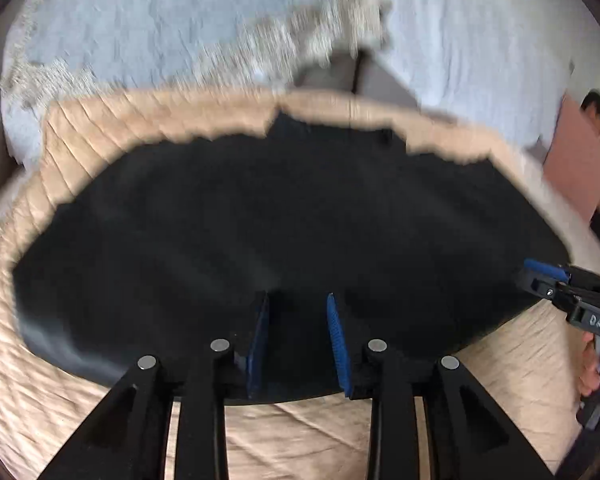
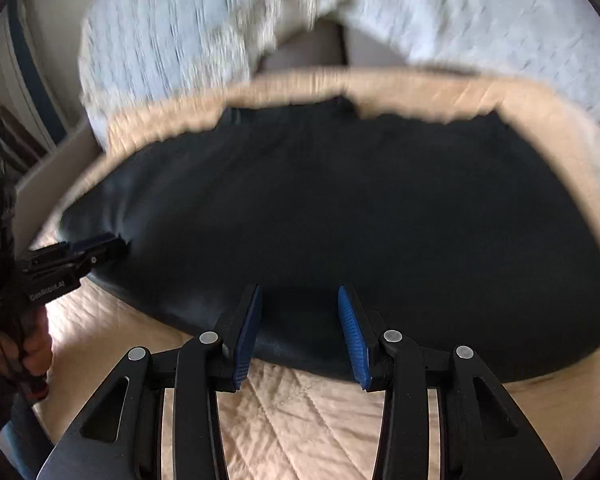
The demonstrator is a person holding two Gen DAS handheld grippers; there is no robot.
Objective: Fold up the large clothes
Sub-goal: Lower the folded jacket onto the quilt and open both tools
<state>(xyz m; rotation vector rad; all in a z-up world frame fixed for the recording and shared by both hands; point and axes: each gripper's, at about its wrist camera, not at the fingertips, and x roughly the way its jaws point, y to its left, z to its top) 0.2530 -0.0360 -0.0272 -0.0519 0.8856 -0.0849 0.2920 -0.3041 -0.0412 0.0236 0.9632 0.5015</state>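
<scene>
Black garment [image 1: 292,216] spread flat on a quilted beige bedspread [image 1: 100,132], filling the middle of both views, near hem toward 6 o'clock, far ragged-looking edge toward 12 o'clock. Blurred throughout.

Left tongs [image 1: 298,340] at 6 o'clock in the left wrist view, jaws apart, blue pads [image 1: 337,344] standing clear of each other over the near hem of the garment. Dark cloth visible in the gap, but no pad pressing on it: released. Same left tongs [image 2: 112,245] seen from the right wrist view at 9 o'clock, tips at the garment's left corner, held by a hand [image 2: 34,350]; impossible to tell from there whether cloth is pinched.

Right tongs [image 2: 300,332] at 6 o'clock in the right wrist view, jaws apart with a wide gap, pads [image 2: 350,336] over the near hem, cloth and bedspread both showing between them, nothing clamped: released. Same right tongs [image 1: 548,270] at 3 o'clock in the left wrist view, tips at the garment's right edge, gripped by a hand [image 1: 598,368] lower down.

Pale blue-grey blanket [image 1: 160,28] with a fuzzy off-white edge bunched beyond the bedspread from 10 to 2 o'clock. Grey-brown headboard panel [image 1: 332,72] showing in the gap at 12 o'clock. Person [image 1: 598,114] and a reddish-brown board [image 1: 576,164] at 3 o'clock in the left wrist view, small and blurred.
</scene>
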